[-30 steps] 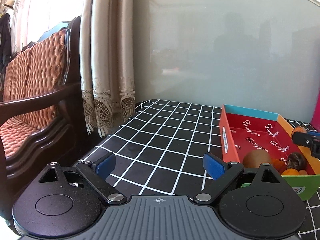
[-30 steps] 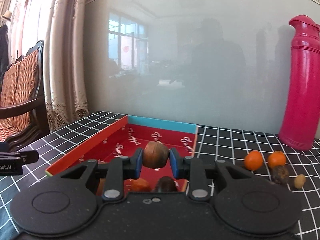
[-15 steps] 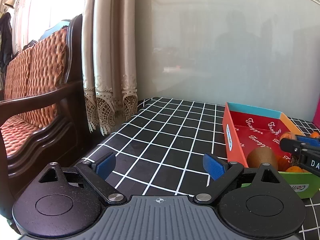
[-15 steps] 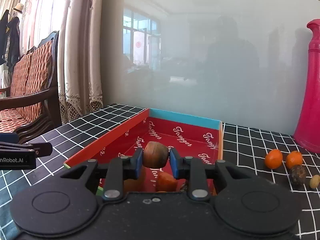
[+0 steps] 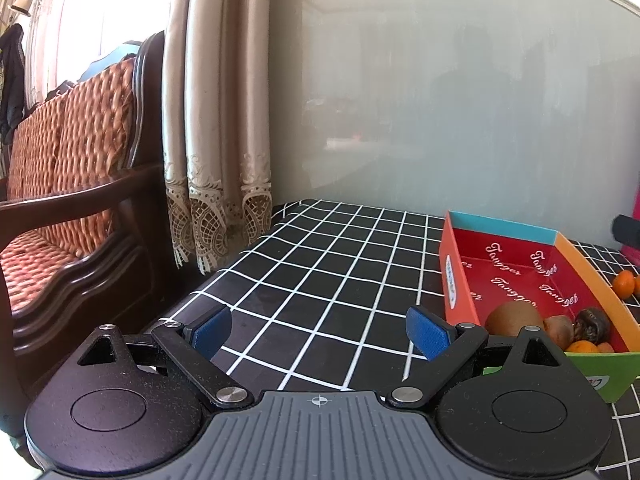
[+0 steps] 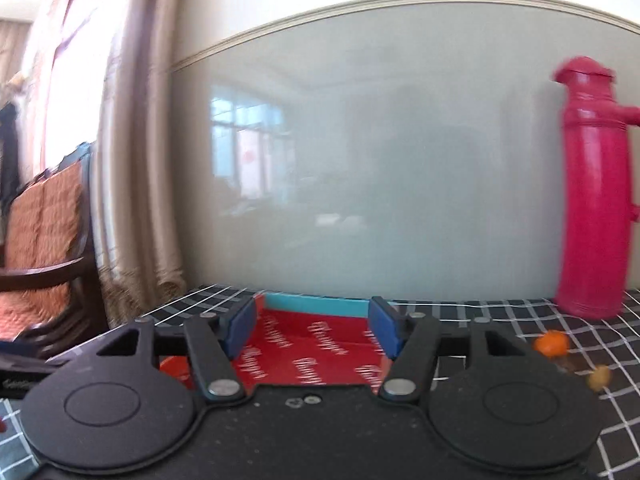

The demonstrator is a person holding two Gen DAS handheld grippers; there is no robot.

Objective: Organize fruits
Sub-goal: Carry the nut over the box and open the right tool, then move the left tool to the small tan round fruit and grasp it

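Observation:
A red cardboard tray (image 5: 520, 276) with orange, blue and green walls sits on the black checked tablecloth. At its near end lie a kiwi (image 5: 514, 318), a brown round fruit (image 5: 558, 330), a dark wrinkled fruit (image 5: 592, 324) and an orange piece (image 5: 582, 346). My left gripper (image 5: 320, 330) is open and empty, left of the tray. My right gripper (image 6: 312, 330) is open and empty above the tray (image 6: 316, 354). A tangerine (image 6: 552, 343) and a small yellowish fruit (image 6: 599, 377) lie on the cloth to the right.
A tall pink thermos (image 6: 592, 192) stands at the back right by the grey wall panel. A wooden armchair (image 5: 68, 208) with an orange cushion and a beige curtain (image 5: 216, 120) stand off the table's left edge. Another tangerine (image 5: 624, 282) lies right of the tray.
My right gripper has opened and let go of the brown round fruit, which now lies in the tray. The right gripper has risen and tilted up. The left gripper barely moved.

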